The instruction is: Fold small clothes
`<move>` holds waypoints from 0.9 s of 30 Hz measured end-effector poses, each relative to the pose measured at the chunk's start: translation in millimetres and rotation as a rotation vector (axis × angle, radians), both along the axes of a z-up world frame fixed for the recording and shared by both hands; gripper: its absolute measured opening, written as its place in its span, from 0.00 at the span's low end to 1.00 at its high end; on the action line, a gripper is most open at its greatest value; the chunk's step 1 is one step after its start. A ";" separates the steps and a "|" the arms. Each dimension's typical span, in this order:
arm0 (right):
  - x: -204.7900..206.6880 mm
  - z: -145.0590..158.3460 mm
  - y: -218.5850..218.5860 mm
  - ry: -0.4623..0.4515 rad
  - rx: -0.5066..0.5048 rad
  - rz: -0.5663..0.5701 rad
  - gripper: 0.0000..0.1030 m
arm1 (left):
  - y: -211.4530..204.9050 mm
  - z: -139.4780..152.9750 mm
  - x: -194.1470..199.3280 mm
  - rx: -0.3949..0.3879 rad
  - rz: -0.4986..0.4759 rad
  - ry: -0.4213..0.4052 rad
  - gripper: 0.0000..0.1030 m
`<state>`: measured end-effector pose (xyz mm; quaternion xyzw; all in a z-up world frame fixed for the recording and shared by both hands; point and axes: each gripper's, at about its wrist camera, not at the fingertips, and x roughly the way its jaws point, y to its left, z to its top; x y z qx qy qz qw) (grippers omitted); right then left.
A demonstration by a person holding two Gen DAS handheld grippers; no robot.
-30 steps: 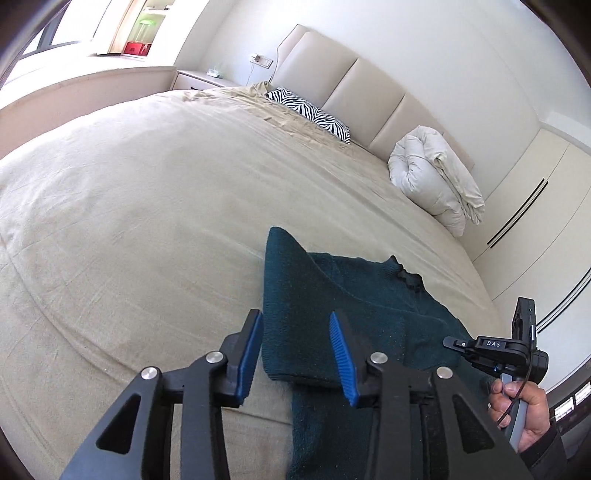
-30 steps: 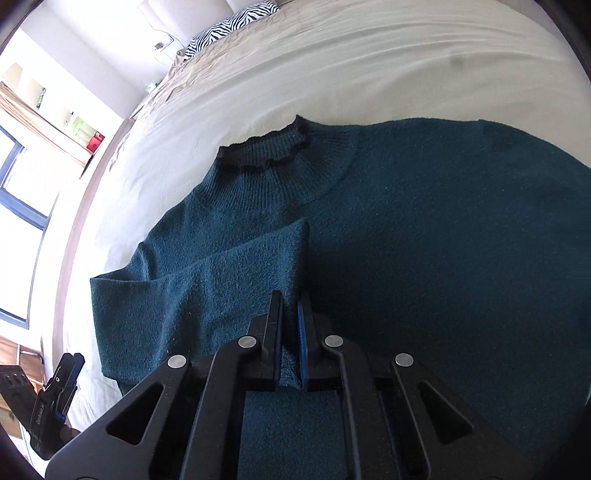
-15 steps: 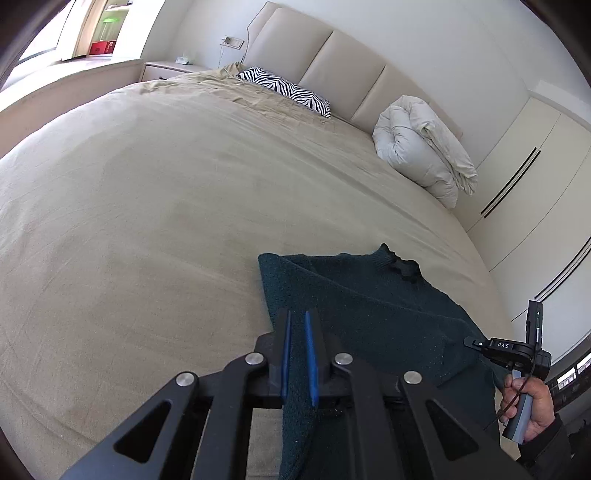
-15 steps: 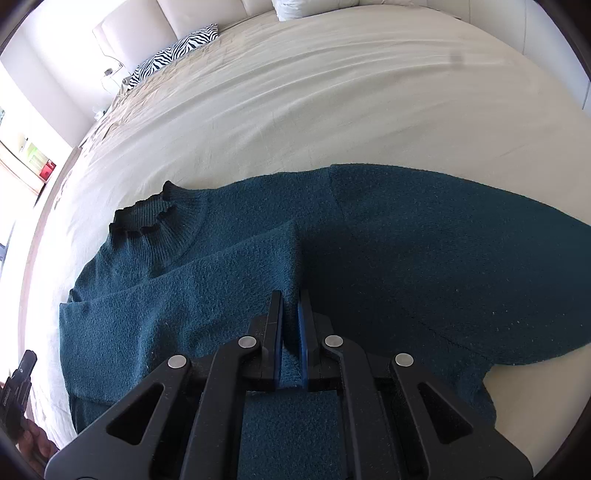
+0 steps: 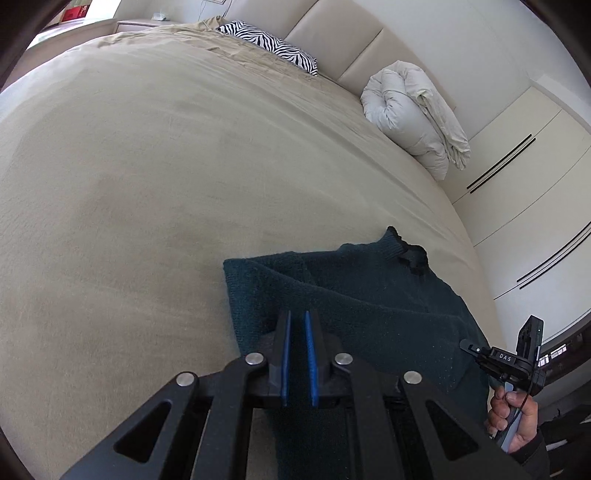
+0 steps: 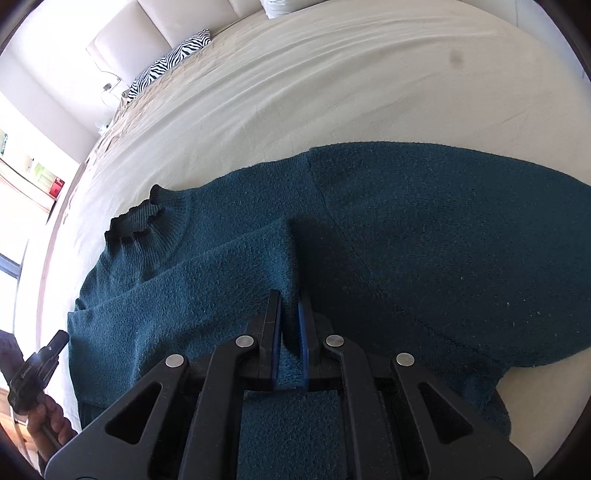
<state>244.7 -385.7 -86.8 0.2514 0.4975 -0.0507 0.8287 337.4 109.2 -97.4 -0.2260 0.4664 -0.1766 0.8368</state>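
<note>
A dark teal knitted sweater [image 5: 369,306] [image 6: 424,236] lies on the beige bed [image 5: 147,184], its ribbed collar [image 6: 136,218] toward the headboard. My left gripper [image 5: 297,321] is shut on the sweater's left edge, with teal fabric pinched between its blue pads. A folded strip of the sweater lies across the body, and my right gripper [image 6: 290,306] is shut on that strip's end. Each gripper also shows at the edge of the other wrist view: the right gripper [image 5: 517,365] held in a hand, the left gripper [image 6: 33,373] likewise.
A zebra-striped pillow [image 5: 269,42] and a rolled white duvet [image 5: 413,118] sit by the padded headboard. White wardrobe doors [image 5: 535,192] stand along the bed's right side. A bedside table [image 5: 147,26] is at the far corner.
My left gripper went from open around the sweater's edge to shut on it, then shifted along the bed. The right gripper, shut throughout, carried the folded strip sideways across the sweater.
</note>
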 end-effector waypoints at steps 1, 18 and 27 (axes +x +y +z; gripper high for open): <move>-1.4 -1.5 -2.7 -0.005 0.015 0.000 0.06 | -0.6 -8.0 6.0 0.007 -0.007 0.017 0.08; -18.7 26.1 14.6 -0.169 0.268 0.060 0.64 | -29.4 -5.0 -49.0 0.115 -0.092 -0.078 0.19; -63.1 5.2 -16.8 -0.129 0.299 -0.028 0.62 | -40.4 9.0 -72.0 0.185 -0.090 -0.123 0.36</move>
